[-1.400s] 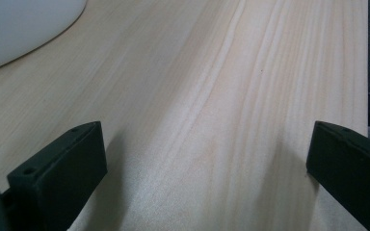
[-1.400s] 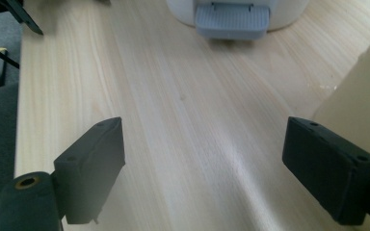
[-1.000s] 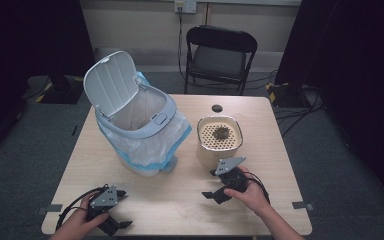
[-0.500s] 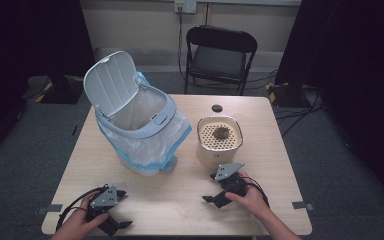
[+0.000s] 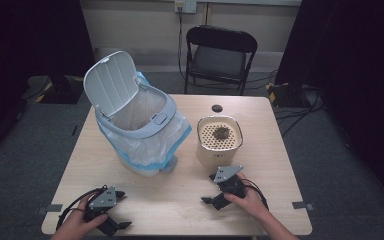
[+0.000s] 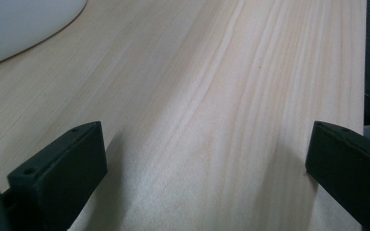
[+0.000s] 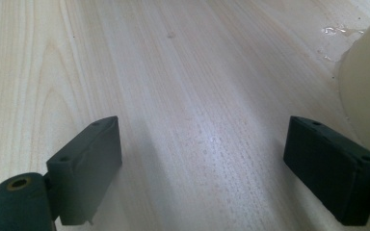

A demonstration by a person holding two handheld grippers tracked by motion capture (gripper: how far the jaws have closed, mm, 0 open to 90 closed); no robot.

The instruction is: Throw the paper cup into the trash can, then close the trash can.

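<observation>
Since the cream canister sits mid-frame just above the right gripper, whose fingers have just been opening with nothing between them, I'd grab its stiff, probably slick wall low down. Left gripper fingers are apart too.
</observation>
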